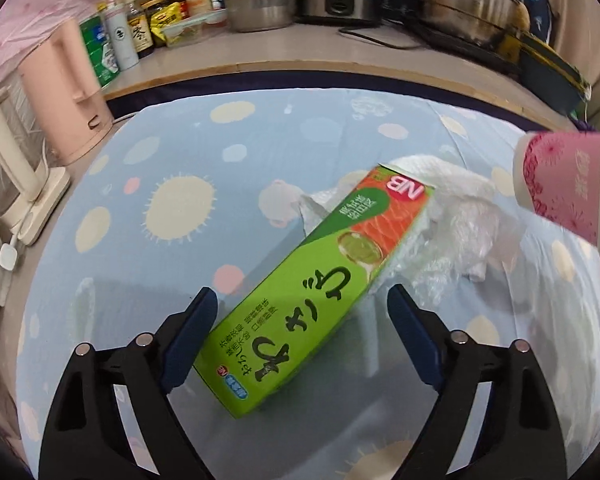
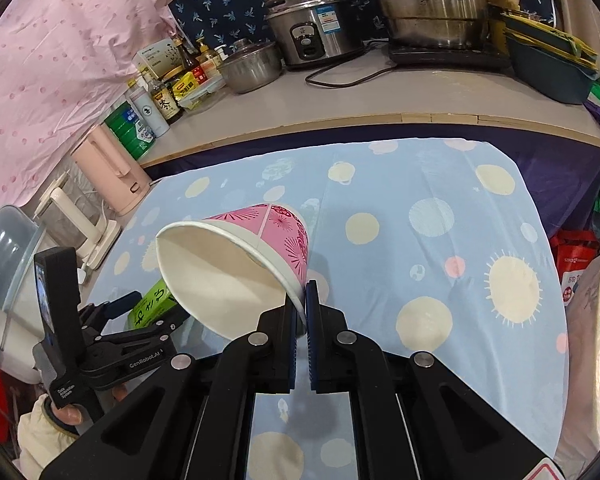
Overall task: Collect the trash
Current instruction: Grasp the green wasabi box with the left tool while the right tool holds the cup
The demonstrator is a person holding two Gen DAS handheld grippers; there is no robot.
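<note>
Glossy printed cardboard on the green box; matt paper on the pink cup; crinkled clear plastic bag; soft cloth tablecloth; brushed metal pots, upper right.

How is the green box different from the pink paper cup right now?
The green box is long and flat-sided, while the pink paper cup is round and tapered. The box sits between the open left gripper, ungripped; the cup is pinched at its rim by the right gripper, tilted sideways. Both look like empty packaging.
</note>
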